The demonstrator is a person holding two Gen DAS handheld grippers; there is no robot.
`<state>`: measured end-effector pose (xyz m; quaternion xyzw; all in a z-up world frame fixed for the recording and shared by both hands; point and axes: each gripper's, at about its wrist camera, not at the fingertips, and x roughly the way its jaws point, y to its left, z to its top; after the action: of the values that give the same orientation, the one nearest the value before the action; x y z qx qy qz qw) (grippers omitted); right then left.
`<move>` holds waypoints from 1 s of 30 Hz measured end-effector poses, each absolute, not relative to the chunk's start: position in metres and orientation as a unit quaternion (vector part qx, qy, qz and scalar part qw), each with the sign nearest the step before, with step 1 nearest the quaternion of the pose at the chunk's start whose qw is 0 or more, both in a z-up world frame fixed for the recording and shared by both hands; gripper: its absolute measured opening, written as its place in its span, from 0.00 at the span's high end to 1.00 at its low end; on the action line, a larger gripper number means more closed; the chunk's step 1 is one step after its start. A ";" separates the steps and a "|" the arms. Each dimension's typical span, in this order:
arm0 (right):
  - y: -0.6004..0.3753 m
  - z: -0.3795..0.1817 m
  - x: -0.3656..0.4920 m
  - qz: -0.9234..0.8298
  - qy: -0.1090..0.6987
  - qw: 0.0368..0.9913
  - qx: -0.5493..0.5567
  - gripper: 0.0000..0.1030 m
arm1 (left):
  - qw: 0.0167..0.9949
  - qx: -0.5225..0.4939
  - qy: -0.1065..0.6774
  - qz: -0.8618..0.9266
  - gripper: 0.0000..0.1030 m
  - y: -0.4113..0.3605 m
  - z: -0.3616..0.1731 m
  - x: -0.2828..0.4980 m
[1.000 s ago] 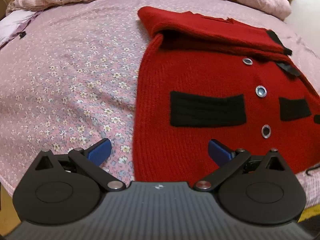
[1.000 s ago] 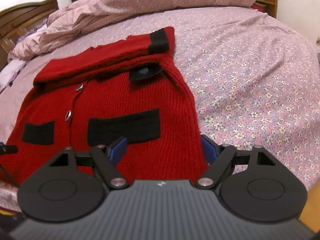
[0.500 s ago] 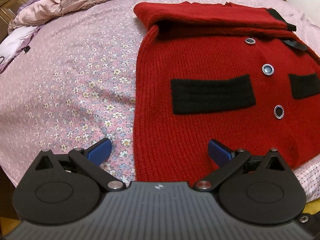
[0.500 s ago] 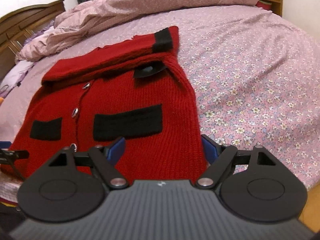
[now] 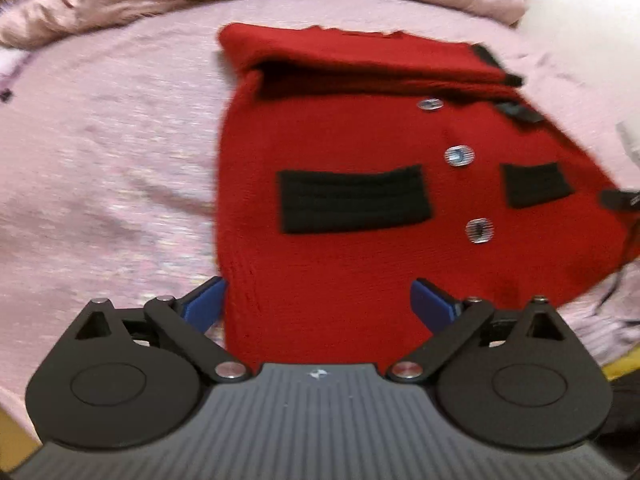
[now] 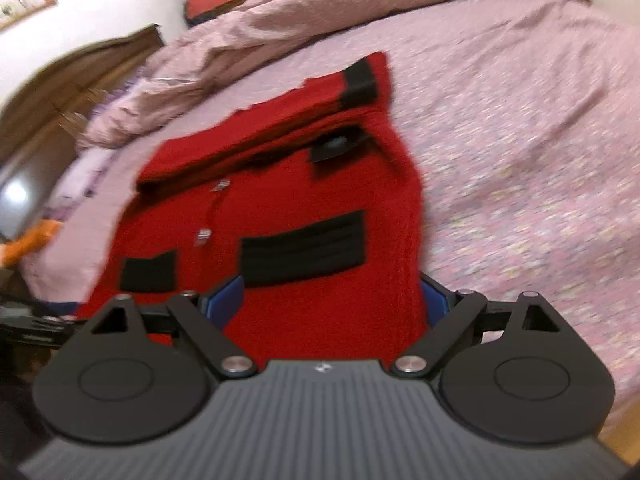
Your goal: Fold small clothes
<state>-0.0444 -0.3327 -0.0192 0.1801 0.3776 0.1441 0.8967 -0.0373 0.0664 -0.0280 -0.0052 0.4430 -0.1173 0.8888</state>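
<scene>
A small red knit cardigan (image 5: 360, 152) with black pocket bands and silver buttons lies flat on the bed, its sleeves folded across the top. It also shows in the right wrist view (image 6: 304, 200). My left gripper (image 5: 318, 300) is open, its blue fingertips straddling the cardigan's near left hem corner. My right gripper (image 6: 332, 296) is open, its fingertips straddling the near right hem corner. Neither holds the fabric. Both views are motion-blurred.
The bed has a pink floral sheet (image 5: 100, 160). A crumpled pink duvet (image 6: 360, 12) lies at the far side. A wooden headboard (image 6: 80, 76) stands beyond on the left. The bed's near edge runs just under the grippers.
Both grippers have moved forward onto the cardigan's near hem, so the hem now lies between the fingertips. Both stay open. The cardigan has not moved.
</scene>
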 end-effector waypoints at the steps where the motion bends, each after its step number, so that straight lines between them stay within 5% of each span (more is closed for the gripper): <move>1: -0.332 -0.021 -0.043 0.161 0.385 0.888 0.193 0.13 | 0.888 -0.010 0.444 -0.120 0.04 0.067 -0.029 -0.036; 15: -0.318 -0.035 -0.033 0.193 0.403 0.874 0.191 0.13 | 0.872 -0.036 0.468 -0.138 0.06 0.073 -0.051 0.006; 25: -0.323 -0.035 -0.041 0.181 0.406 0.879 0.171 0.42 | 0.865 -0.028 0.477 -0.153 0.06 0.062 -0.052 -0.016; 30: -0.323 -0.036 -0.042 0.185 0.407 0.878 0.168 0.43 | 0.864 -0.046 0.479 -0.150 0.04 0.061 -0.059 0.001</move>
<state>-0.0416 -0.3233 -0.0359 0.1683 0.4074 0.1853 0.8783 0.0014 0.0608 -0.0588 -0.0457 0.4788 -0.1495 0.8639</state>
